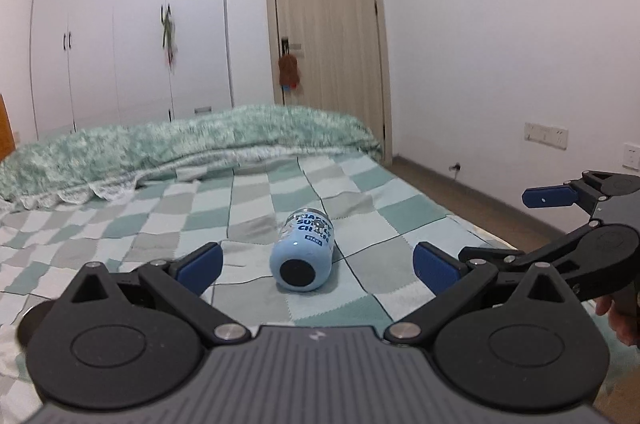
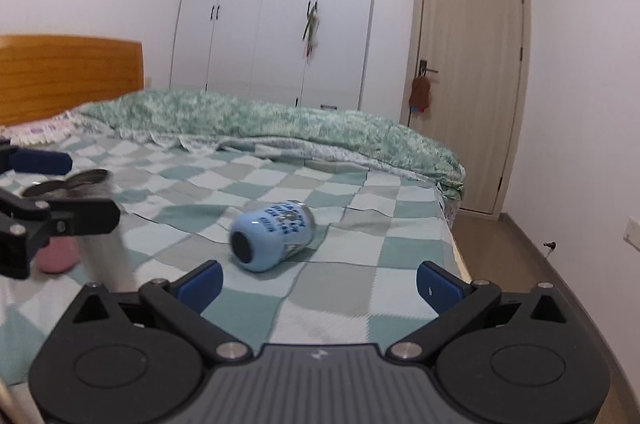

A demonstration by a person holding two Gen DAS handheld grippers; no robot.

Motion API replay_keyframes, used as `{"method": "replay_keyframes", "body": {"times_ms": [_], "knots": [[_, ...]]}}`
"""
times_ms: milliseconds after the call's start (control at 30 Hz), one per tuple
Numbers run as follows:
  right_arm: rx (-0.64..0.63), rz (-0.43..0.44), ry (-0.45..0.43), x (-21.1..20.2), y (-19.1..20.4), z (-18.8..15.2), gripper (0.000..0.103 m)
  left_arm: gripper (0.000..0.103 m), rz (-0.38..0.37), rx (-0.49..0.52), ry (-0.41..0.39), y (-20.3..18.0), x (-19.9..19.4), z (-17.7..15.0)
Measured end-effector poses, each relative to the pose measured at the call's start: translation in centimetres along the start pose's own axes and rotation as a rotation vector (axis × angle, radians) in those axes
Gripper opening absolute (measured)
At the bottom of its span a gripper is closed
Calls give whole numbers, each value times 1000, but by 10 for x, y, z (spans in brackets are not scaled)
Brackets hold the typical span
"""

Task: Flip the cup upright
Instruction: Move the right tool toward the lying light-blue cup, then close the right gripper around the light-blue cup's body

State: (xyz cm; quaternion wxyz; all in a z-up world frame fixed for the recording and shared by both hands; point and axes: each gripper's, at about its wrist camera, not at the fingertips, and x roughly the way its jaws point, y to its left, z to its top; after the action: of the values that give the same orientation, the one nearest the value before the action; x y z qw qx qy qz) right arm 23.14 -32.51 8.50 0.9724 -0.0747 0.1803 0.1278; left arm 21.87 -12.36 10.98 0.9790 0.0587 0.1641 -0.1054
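Cup (image 1: 303,256) on its side on bed (image 1: 168,216), base toward cameras. Left hand-held gripper (image 1: 318,266) spread wide, short of cup, not touching. Right hand-held gripper (image 2: 320,284) likewise spread, holding nothing, cup ahead-left.

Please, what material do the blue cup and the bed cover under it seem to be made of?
The cup: probably glazed ceramic or coated metal; its surface is smooth and shows a small bright highlight. I cannot tell which. The bed cover: soft matte woven fabric, probably cotton; it shows wrinkles and no shine.
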Motion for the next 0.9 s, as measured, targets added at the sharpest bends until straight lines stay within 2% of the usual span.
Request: {"method": "replay_keyframes", "body": {"times_ms": [200, 467, 633, 767, 900], "knots": [[-47, 18, 54, 61, -28, 18, 103, 103, 21, -44, 175, 3, 72, 38], [-131, 85, 149, 147, -51, 28, 103, 103, 73, -18, 378, 4, 176, 74], [-146, 130, 181, 191, -64, 29, 103, 103, 124, 21, 503, 9, 242, 75], [-176, 184, 228, 224, -71, 32, 103, 103, 144, 75, 565, 11, 276, 64], [-199, 198, 283, 256, -74, 32, 103, 103, 139, 41, 637, 18, 304, 53]]}}
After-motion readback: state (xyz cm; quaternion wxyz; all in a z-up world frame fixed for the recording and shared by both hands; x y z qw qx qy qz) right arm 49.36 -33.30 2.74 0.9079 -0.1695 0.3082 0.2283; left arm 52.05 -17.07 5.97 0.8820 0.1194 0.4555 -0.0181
